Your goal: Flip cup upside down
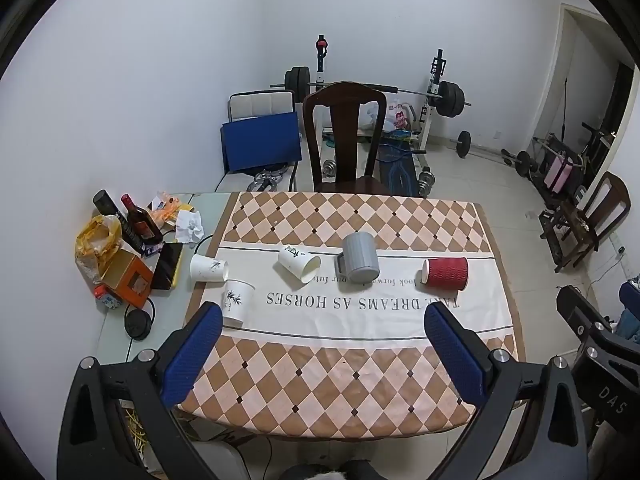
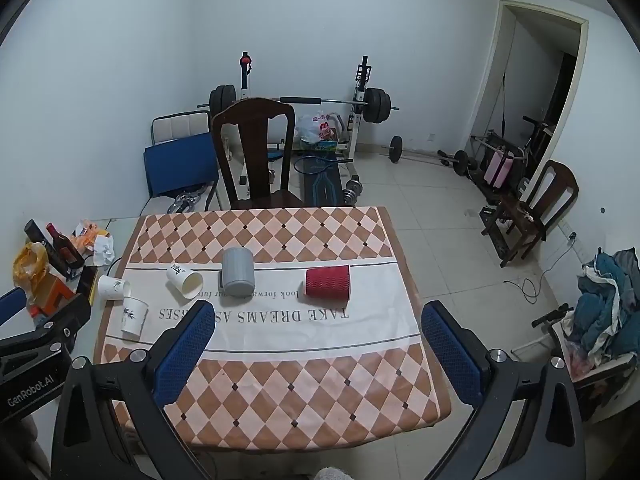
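Several cups sit on the checkered tablecloth (image 1: 320,360). A red ribbed cup (image 1: 445,274) (image 2: 328,282) lies on its side at the right. A grey mug (image 1: 361,256) (image 2: 238,271) stands near the middle, its handle low on the left. A white cup (image 1: 299,263) (image 2: 185,279) lies tilted on its side. Another white cup (image 1: 209,267) (image 2: 114,287) lies on its side at the cloth's left edge. A third white cup (image 1: 237,301) (image 2: 134,315) stands rim up. My left gripper (image 1: 322,316) is open and empty above the near table edge. My right gripper (image 2: 318,314) is open and empty too.
Left of the cloth lie bottles (image 1: 138,220), an orange box (image 1: 128,276), a yellow bag and tissues. A dark wooden chair (image 1: 346,136) stands at the far edge. A barbell rack (image 1: 400,92) and weights fill the floor behind. Another chair (image 2: 540,208) stands at right.
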Motion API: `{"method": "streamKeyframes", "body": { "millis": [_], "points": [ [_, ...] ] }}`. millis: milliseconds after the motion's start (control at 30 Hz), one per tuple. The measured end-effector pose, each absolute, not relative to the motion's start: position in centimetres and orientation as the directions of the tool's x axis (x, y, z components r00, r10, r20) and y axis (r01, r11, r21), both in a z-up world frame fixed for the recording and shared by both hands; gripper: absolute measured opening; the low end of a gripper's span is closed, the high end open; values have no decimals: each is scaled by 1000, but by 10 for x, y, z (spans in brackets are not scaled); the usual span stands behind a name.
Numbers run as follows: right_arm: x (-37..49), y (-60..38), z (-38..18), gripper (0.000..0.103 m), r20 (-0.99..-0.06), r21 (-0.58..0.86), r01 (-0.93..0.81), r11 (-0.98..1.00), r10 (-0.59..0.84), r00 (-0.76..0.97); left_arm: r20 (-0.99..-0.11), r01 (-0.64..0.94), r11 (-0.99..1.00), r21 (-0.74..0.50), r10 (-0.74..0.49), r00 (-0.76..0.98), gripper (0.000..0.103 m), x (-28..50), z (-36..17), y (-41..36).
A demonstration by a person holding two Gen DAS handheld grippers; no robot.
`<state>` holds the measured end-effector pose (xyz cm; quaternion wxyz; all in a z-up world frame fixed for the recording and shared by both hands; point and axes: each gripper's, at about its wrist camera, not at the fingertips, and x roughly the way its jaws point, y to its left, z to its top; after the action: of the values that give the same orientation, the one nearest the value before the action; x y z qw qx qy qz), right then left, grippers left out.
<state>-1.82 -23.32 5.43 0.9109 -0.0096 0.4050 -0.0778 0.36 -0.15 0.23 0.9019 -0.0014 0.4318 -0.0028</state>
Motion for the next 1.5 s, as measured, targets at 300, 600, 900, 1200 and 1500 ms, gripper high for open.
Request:
{"method": "streamKeyframes", "body": {
  "millis": [300,600,900,1200,1500],
  "points": [
    [-20,-231,55,103,-737,-78,134,988,-148,660,-779,8,1000,-4,-8,627,103,10,13,-17],
    [-21,-239,48,103,-735,-75,137,988,-147,661,-777,9,1000,-4,-9,630,103,8,13,-19],
    [-22,-244,50,103,-727,-83,141,987,-156,669,-776,11,1000,-6,-12,631,103,8,13,-24],
    [-22,-239,59,103,-725,-89,145,985,-163,669,-774,11,1000,-5,-11,633,103,7,14,-27],
    [-23,-241,60,103,-724,-87,145,986,-163,671,-778,9,1000,-7,-11,628,103,5,18,-32]
  ]
}}
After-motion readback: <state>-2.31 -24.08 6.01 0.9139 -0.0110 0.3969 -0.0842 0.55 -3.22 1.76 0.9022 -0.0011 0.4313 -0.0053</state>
